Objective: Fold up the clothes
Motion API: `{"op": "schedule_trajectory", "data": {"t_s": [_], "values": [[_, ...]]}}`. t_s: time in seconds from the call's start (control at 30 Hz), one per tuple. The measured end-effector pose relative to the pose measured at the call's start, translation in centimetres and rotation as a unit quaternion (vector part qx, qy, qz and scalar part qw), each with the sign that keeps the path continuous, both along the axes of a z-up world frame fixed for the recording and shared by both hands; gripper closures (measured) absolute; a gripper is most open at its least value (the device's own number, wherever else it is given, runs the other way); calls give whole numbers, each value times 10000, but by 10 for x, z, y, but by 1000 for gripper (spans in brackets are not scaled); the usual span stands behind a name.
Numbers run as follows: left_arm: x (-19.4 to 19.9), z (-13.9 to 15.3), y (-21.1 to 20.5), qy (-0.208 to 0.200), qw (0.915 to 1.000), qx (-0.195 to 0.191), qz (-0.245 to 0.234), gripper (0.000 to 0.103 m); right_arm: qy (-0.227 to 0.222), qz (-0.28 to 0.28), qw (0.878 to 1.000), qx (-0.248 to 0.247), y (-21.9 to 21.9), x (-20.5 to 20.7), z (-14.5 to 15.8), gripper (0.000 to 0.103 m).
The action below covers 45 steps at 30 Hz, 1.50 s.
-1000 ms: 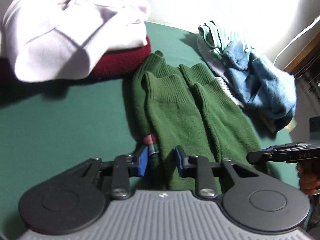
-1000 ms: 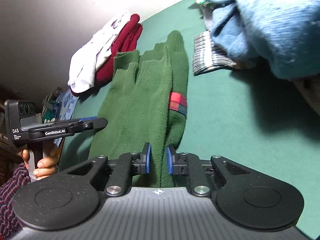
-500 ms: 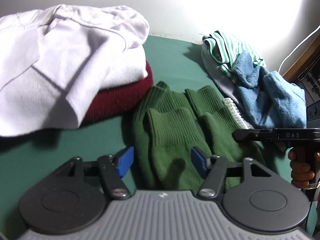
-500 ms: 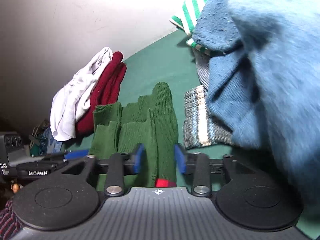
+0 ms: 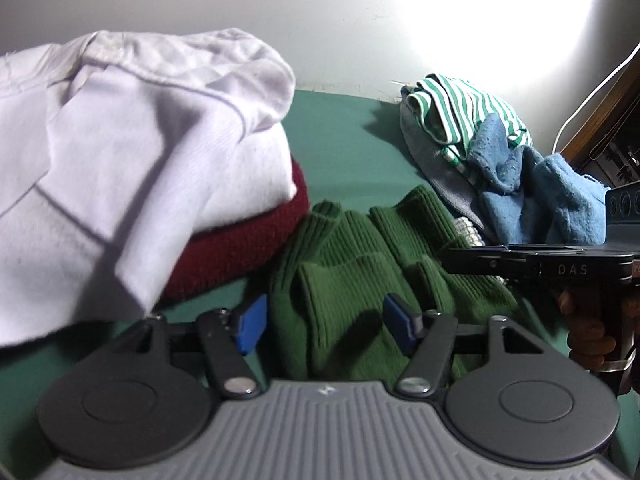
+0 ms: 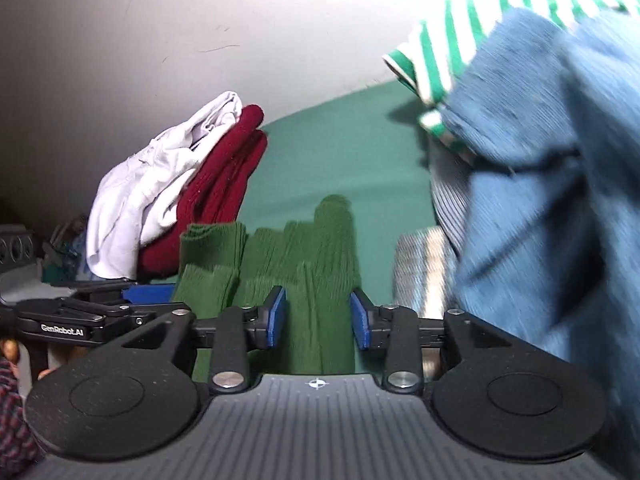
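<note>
Green sweater (image 5: 360, 264) lies folded on the green tabletop (image 5: 344, 136), ribbed cuffs pointing to the wall, btwn two piles: white top (image 5: 120, 152) over a dark red knit (image 5: 248, 236) on the left, and a loose heap w/ blue garment (image 5: 536, 196) and green-striped shirt (image 5: 468, 112) on the right. Left gripper (image 5: 326, 326) low over the sweater's near part, jaws wide apart, holding nothing. Right gripper (image 6: 318, 318) also over the sweater, jaws apart, empty; blue garment looms blurred just beside it. A hand (image 5: 588, 332) grips the right tool's handle.
</note>
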State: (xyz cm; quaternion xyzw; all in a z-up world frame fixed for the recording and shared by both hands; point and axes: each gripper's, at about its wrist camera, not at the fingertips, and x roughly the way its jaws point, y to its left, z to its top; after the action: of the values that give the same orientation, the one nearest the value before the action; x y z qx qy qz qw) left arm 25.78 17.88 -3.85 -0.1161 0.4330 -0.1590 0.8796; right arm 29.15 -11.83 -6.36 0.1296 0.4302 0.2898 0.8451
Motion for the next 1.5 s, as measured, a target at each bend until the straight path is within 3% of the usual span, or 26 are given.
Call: {"op": "schedule_trajectory", "data": {"t_s": [0.1,0.17,0.23,0.33,0.4,0.47,0.5,0.53,0.63,0.73,0.77,0.8,0.83,0.97,1.03,1.07,1.4,1.47,1.5], "values": [[9,0,-3,-51,10000,52,-31,39,-175,44,9998,-115,7,9,0,69],[8,-1,-3,-96,9998,152,-67,44,-254,108,9992,-303,9,14,1,86],[6,-1,-3,-140,9995,252,-102,59,-261,217,9986,-398,8,16,2,90],[5,-1,-2,-196,9990,376,-147,70,-259,321,9982,-440,5,17,4,89],[5,0,-1,-189,9991,341,-134,68,-197,354,9985,-374,4,20,4,86],[7,0,-3,-190,9993,262,-174,52,-119,425,9988,-232,3,22,4,75],[8,0,-4,-172,9994,155,-270,34,-96,476,9987,-166,3,23,4,66],[10,0,-8,-169,9992,126,-333,30,-98,512,9985,-156,5,23,4,63],[11,0,-19,-266,9983,362,-367,33,-119,596,9980,-183,11,25,5,62],[14,0,-19,-278,9984,306,-377,34,15,657,9978,-2,7,30,2,61],[15,-1,-18,-284,9985,278,-368,35,40,685,9976,32,5,32,1,63],[14,-1,-16,-305,9985,281,-343,44,27,699,9976,-4,4,32,1,72],[14,-2,-15,-322,9986,283,-323,53,-4,699,9975,-78,4,32,0,88],[12,-3,-11,-339,9987,269,-260,68,-43,708,9972,-221,2,33,0,90],[12,-1,-10,-334,9989,266,-214,90,-77,736,9968,-294,4,32,0,90],[11,2,-10,-351,9987,297,-206,93,-77,742,9967,-313,5,32,1,90],[1,19,-21,-515,9958,710,-273,94,-99,878,9958,-217,0,28,20,89],[2,16,-23,-438,9958,766,-248,94,162,788,9966,-195,-1,31,15,76],[3,14,-24,-410,9958,785,-237,94,280,757,9966,-150,-2,32,13,61]]}}
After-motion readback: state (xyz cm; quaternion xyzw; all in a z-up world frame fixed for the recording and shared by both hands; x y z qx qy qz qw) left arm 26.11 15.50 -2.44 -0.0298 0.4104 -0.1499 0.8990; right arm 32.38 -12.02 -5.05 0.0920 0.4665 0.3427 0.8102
